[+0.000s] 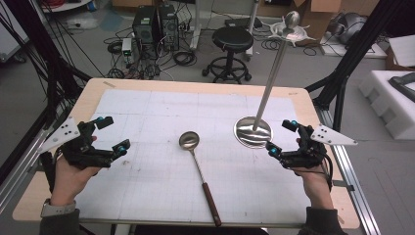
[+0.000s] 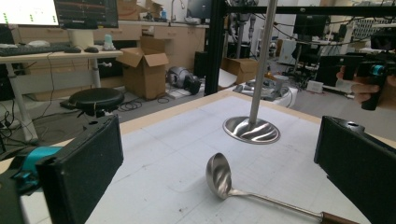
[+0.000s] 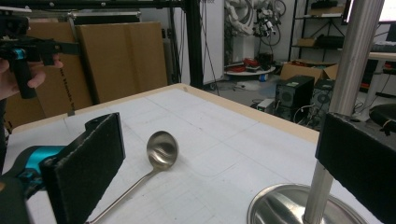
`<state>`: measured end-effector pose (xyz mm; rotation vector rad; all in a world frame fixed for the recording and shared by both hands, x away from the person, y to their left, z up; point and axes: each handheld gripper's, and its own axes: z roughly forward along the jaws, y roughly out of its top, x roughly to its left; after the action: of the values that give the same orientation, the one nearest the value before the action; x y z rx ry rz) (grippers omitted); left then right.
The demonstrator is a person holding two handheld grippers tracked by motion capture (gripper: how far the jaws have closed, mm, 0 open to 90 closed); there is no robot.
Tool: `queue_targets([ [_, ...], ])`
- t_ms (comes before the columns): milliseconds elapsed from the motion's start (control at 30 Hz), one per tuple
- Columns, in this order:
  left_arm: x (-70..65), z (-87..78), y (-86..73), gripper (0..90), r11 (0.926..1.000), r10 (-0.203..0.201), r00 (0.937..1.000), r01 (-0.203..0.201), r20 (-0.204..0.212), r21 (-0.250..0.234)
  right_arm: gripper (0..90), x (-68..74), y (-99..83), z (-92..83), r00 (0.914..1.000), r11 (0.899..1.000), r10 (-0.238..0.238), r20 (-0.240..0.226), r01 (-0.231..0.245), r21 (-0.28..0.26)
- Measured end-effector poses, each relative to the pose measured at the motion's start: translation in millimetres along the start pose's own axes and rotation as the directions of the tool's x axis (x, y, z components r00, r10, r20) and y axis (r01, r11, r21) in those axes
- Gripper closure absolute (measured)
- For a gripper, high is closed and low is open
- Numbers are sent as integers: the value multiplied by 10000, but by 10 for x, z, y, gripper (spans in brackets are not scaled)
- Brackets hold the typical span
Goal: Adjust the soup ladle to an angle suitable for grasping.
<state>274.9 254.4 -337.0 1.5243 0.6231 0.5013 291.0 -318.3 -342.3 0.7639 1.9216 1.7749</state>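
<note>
Glossy polished-metal ladle (image 1: 189,140) with matt dark-brown wooden-looking grip. Shiny brushed-steel stand with round base (image 1: 252,132) and smooth upright pole. Matt white gridded sheet (image 1: 147,147), scuffed, over pale wooden tabletop (image 1: 93,88). Matt black, finely rough pads (image 2: 88,163) on plastic-looking jaws.

Silver ladle (image 1: 189,140) with brown handle, silver stand (image 1: 252,131), white gridded mat (image 1: 147,161).

The mat (image 1: 147,112) lies open across its left half and far edge. A ladle (image 1: 195,161) lies at centre, handle running near-right. A stand (image 1: 253,131) with a tall pole rises at right, just beside the right gripper (image 1: 281,138), blocking passage there.
</note>
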Motion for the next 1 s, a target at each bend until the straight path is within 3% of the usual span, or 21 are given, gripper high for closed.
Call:
queue_targets([
  [300, 19, -10, 1, 18, 10000, -42, 10000, 42, -72, -36, 3, 33, -12, 46, 9998, 9999, 43, -196, -40, 160],
  [433, 32, -42, 8, 18, 9999, -86, 9999, 85, -125, -98, 3, 61, -21, 81, 9996, 9995, -173, -211, 178, 253],
  [467, 30, -46, 9, 18, 9999, -57, 9999, 56, -131, -109, 81, 75, -28, 86, 9994, 9989, -224, -279, 236, 415],
  [500, 30, -46, 9, 18, 9999, -57, 9999, 56, -131, -109, 81, 75, -28, 86, 9994, 9989, -224, -279, 236, 415],
  [533, 27, -44, 8, 18, 9999, -59, 9999, 58, -112, -91, 174, 98, -33, 75, 9986, 9979, -476, -229, 486, 419],
  [633, 24, -38, 5, 18, 10000, -62, 9999, 61, -85, -43, 245, 107, -39, 67, 9987, 9990, -346, -371, 356, 264],
  [667, 24, -35, 1, 18, 10000, -58, 9999, 57, -93, -39, 345, 112, -45, 65, 9987, 9990, -313, -402, 326, 318],
  [700, 27, -31, -6, 18, 10000, -88, 9999, 88, -118, -27, 345, 112, -45, 65, 9987, 9990, -313, -402, 326, 318],
  [767, 34, -24, -16, 18, 9999, -100, 9999, 100, -124, 20, 431, 124, -66, 82, 9982, 9989, -233, -554, 255, 400],
  [800, 34, -18, -22, 18, 9999, -120, 9999, 121, -107, 37, 516, 137, -85, 110, 9979, 9979, -255, -589, 289, 583],
  [867, 34, -17, -22, 18, 9999, -100, 9999, 101, -106, 54, 560, 147, -93, 118, 9977, 9976, -230, -634, 270, 632],
  [933, 29, -15, -22, 18, 9999, -126, 9999, 126, -115, 39, 714, 184, -127, 167, 9970, 9965, -336, -703, 388, 739],
  [1000, 29, -14, -24, 18, 9999, -113, 9999, 113, -124, 49, 740, 196, -134, 177, 9965, 9958, -356, -752, 417, 814],
])
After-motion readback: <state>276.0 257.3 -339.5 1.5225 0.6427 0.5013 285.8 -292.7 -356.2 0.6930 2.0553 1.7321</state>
